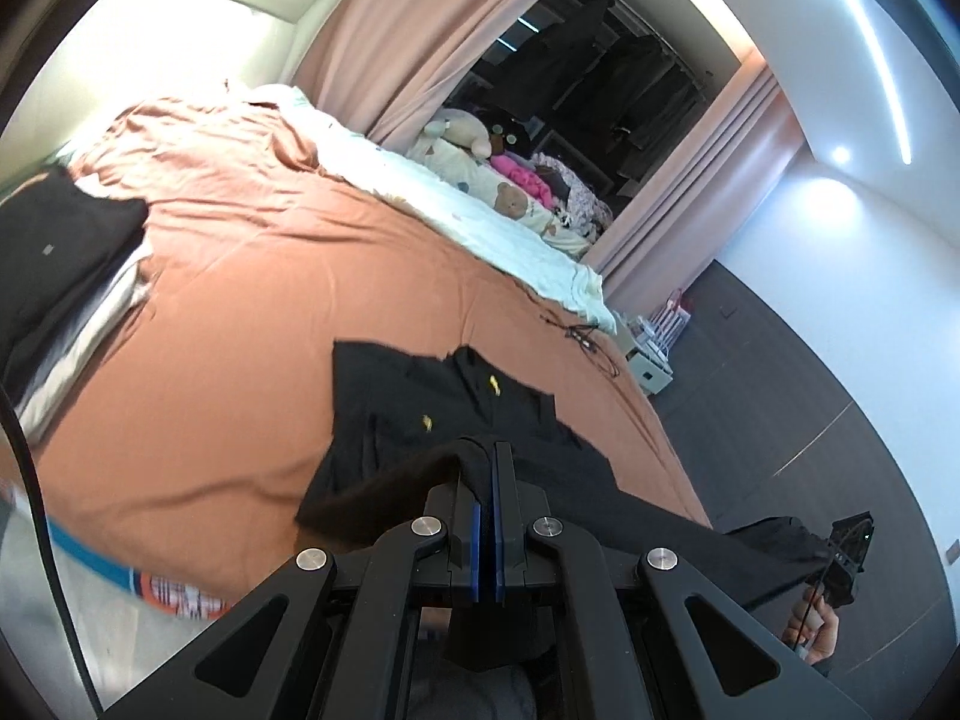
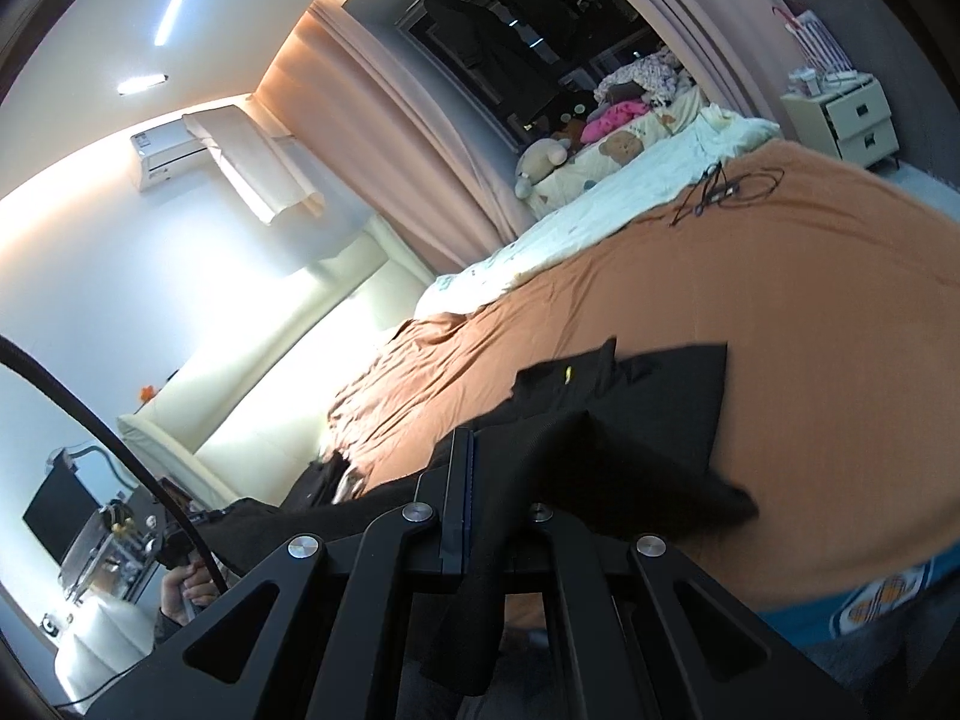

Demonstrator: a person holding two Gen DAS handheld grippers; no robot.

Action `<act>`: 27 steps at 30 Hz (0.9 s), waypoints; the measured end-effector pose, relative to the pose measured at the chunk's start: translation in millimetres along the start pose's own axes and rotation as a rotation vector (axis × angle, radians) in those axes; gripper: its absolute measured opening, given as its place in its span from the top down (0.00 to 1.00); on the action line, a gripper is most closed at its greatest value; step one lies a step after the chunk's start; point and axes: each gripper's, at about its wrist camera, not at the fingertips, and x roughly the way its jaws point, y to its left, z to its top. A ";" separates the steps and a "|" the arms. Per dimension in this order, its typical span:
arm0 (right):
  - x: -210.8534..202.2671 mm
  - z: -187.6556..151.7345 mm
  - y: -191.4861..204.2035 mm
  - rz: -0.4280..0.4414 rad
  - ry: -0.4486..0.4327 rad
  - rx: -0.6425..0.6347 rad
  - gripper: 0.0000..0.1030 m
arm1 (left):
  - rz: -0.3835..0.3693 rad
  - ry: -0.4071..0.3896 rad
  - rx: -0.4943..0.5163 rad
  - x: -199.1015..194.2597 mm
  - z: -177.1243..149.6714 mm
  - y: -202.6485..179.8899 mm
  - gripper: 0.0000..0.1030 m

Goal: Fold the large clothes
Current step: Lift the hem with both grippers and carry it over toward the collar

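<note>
A black garment (image 1: pixel 444 414) with small yellow marks lies partly on the orange bed cover (image 1: pixel 240 300), its near edge lifted off the bed. My left gripper (image 1: pixel 489 450) is shut on a fold of that edge, cloth draped over its tips. In the left wrist view the fabric stretches right to the other gripper (image 1: pixel 849 546), held by a hand (image 1: pixel 813 630). In the right wrist view my right gripper (image 2: pixel 474 438) is shut on the black garment (image 2: pixel 630 408), whose cloth hangs over the fingers. The far end rests flat on the bed cover (image 2: pixel 810 330).
A dark pile of clothes (image 1: pixel 54 258) sits at the bed's left. A pale blanket (image 1: pixel 480 210), soft toys (image 1: pixel 462 132) and a tangle of black cable (image 1: pixel 582 339) lie along the far side. Pink curtains (image 1: pixel 420 30), a white nightstand (image 2: pixel 846 120) and grey floor lie beyond.
</note>
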 end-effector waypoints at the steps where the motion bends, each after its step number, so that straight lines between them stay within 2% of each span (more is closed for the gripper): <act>1: 8.8 8.8 2.2 -0.009 -0.001 -0.004 1.00 | 0.004 0.002 0.004 9.1 10.6 -0.8 0.98; 7: 47.8 37.3 2.5 -0.050 -0.006 -0.018 1.00 | 0.021 0.016 0.017 53.2 55.7 0.4 0.98; 13: 91.5 62.9 4.4 -0.114 -0.003 -0.023 1.00 | 0.053 0.037 0.013 98.6 86.4 13.3 0.98; 27: 200.7 83.8 -21.8 -0.212 0.115 0.056 1.00 | 0.147 0.190 -0.039 232.0 95.6 72.6 0.98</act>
